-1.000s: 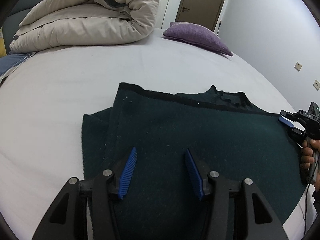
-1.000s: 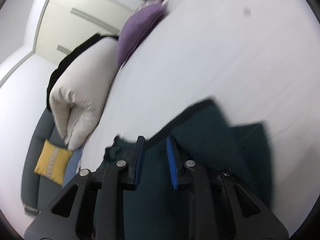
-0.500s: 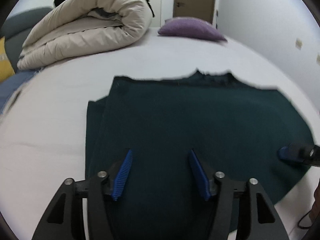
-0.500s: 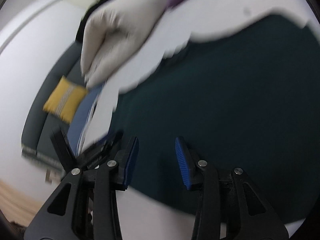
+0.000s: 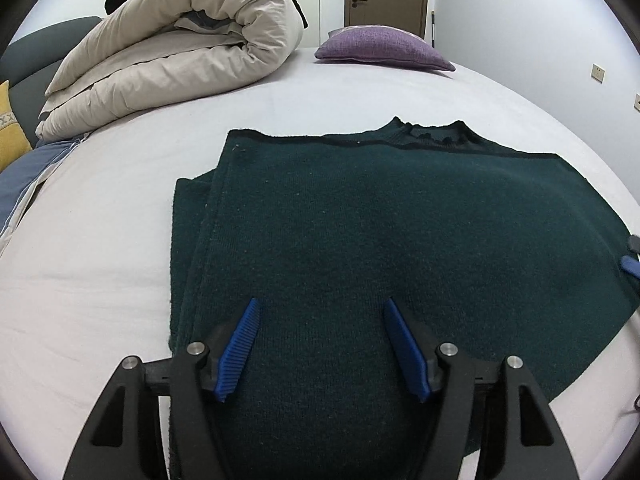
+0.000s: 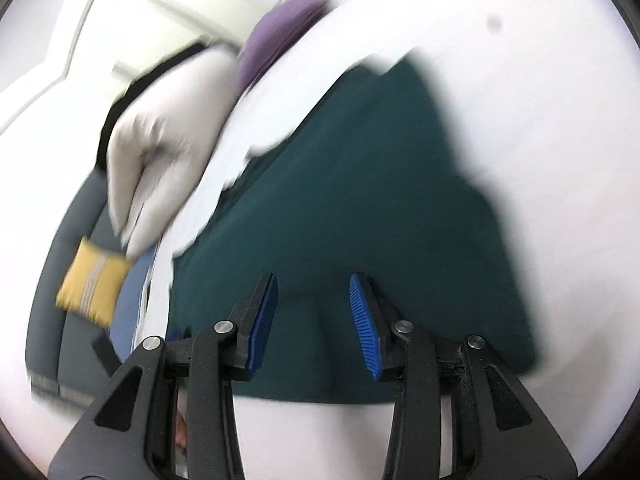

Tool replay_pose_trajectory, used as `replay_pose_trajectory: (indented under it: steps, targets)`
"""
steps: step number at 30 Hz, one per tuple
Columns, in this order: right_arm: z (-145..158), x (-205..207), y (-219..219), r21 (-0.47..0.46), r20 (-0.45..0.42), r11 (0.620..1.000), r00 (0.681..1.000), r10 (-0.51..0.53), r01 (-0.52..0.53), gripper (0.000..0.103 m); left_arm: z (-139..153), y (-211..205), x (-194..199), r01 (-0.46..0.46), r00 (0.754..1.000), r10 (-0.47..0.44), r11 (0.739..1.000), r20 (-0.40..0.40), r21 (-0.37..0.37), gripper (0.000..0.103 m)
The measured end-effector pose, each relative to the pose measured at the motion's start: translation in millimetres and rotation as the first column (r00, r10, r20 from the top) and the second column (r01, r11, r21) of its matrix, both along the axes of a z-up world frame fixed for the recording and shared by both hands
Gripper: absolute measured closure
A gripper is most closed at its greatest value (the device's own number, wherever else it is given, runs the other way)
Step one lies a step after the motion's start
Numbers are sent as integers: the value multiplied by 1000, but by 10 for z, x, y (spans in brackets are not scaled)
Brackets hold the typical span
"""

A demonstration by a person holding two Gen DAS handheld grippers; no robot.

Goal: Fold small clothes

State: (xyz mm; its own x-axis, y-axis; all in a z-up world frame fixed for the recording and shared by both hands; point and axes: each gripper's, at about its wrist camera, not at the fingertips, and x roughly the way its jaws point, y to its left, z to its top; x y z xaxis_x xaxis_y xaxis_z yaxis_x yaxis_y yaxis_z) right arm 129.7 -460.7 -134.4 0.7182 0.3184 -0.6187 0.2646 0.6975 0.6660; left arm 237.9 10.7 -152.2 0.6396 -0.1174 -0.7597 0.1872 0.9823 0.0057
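Note:
A dark green knitted sweater [image 5: 360,220] lies folded flat on the white bed, collar at the far edge. It also shows, blurred, in the right wrist view [image 6: 360,200]. My left gripper [image 5: 320,308] is open and empty, hovering just above the sweater's near edge. My right gripper [image 6: 314,282] is open and empty above the sweater's side edge. One blue fingertip [image 5: 632,266] of the right gripper shows at the sweater's right side in the left wrist view.
A rolled beige duvet [image 5: 180,52] lies at the back left of the bed [image 5: 100,220]. A purple pillow [image 5: 380,48] sits at the back. A yellow cushion [image 6: 92,288] rests on a grey sofa to the left.
Both grippers have drawn back toward the sweater's near edges. The right gripper opened wider and swung round; its view is motion-blurred. The sweater lies as before.

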Motion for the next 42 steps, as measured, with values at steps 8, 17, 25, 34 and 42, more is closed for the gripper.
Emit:
replay_pose_trajectory:
  steps: [8,17,25,34,42]
  targets:
    - [203,366,1123,42,68,952,951,300,-303,63,-4,11,-4,0,1000,0,1000,1,-11,35]
    - [-318,834,2208,86,-24,870,872,489,-485,65,-1,43,8,2,1000,-3,999,-4,-40,34]
    - [-384,419,1105,166,48,936,950,308,-311,67,30,230,-7,21,999,-26,985,-28,-169,35]
    - [-326,-191,-176,203,82,979,997,7,-24,66,99,772,-231,23,999,-40,911,-33,-412,38]
    - [-31,-458,109,236,152,968,987,47,-83,62,396,676,-428,35,999,-48,889,-17,-456,43]
